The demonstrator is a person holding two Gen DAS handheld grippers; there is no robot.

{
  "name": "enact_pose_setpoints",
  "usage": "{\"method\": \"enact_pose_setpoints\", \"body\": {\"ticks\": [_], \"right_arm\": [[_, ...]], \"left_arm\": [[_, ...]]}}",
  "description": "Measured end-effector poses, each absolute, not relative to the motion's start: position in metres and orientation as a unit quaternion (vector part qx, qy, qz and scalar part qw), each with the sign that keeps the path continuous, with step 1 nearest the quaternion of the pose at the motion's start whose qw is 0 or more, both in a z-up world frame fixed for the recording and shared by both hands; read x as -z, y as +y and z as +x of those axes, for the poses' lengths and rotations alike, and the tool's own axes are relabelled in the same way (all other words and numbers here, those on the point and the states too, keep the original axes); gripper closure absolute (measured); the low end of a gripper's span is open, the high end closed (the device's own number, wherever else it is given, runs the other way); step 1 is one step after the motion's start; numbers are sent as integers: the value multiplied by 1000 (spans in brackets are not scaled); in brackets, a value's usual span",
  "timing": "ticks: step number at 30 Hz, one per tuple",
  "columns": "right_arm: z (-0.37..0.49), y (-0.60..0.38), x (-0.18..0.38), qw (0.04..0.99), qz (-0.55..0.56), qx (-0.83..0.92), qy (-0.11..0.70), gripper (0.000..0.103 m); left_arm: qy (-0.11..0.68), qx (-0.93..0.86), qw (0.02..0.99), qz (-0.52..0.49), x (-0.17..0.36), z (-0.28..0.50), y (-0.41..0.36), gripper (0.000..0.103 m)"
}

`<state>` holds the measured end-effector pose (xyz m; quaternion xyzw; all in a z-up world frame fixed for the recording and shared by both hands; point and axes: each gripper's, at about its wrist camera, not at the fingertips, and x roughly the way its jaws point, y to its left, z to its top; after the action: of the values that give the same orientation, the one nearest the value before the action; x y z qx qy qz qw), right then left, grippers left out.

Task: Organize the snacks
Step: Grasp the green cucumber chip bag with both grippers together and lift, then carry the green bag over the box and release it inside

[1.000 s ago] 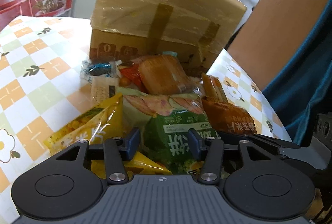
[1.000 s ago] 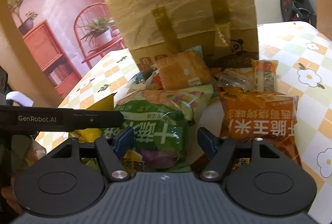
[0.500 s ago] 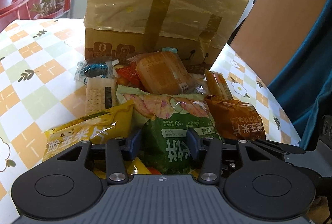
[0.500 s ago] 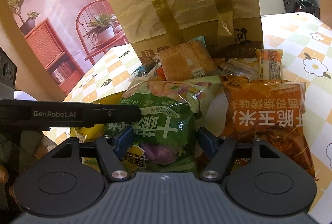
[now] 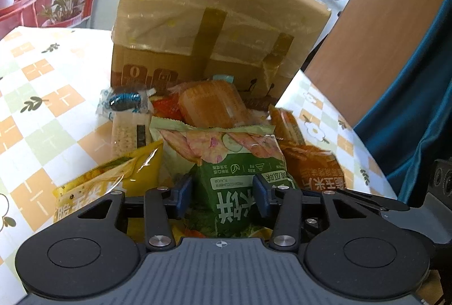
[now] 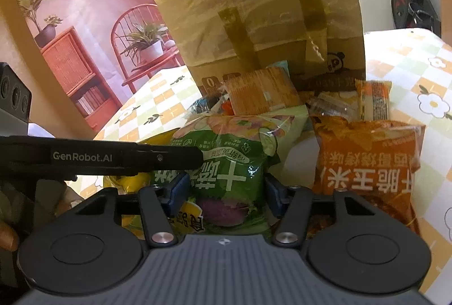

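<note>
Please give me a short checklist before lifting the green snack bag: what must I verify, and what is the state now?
1. Left gripper on green snack bag: pads press its sides, ok.
2. Right gripper on the same bag: jaws have just been closing, blue pads at both sides, ok.
3. Yellow bag free of the green bag: overlapping, cannot tell.
4. Orange bag clear: beside, ok.
5. Cardboard box open for loading: taped shut, not ok.
</note>
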<state>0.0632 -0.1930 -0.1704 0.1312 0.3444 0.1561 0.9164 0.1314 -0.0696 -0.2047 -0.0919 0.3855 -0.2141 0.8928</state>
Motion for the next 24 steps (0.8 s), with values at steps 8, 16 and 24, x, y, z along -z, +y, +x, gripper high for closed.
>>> {"method": "enact_pose_setpoints", "body": {"ticks": [8,16,24], "right_arm": [[59,-191,149,930,110,-161,311,45],[64,-196,130,936,113,-164,291,45],[74,-200,104,945,103,-169,260,45]], "left_arm": [[350,224,905,-92,184,127,-66,54],[324,234,913,-84,163,129,-68,54],[290,240,922,-86,134,141,-69,54]]}}
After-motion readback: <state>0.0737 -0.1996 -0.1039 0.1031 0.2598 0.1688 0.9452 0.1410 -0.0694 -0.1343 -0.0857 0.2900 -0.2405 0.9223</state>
